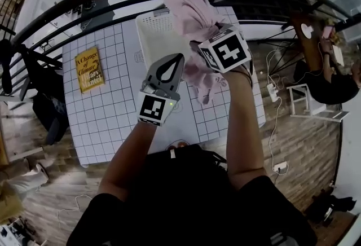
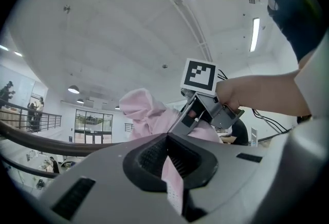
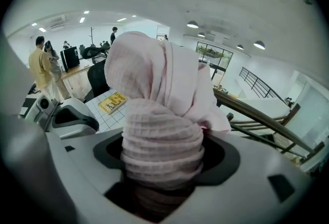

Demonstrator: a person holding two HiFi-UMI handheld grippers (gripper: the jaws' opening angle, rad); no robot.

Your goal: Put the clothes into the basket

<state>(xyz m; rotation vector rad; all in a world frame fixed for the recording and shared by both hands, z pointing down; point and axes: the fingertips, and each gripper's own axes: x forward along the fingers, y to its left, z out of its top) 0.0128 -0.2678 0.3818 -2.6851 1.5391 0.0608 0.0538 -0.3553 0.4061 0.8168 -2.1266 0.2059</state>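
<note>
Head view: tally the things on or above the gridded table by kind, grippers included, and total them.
Pink garment: 1
White basket: 1
Yellow book: 1
Grippers, left gripper and right gripper: 2
Total: 5

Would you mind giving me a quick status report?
Left tongs shut on pink garment. Right tongs shut on its bunch. Garment held over basket. Book well aside.
</note>
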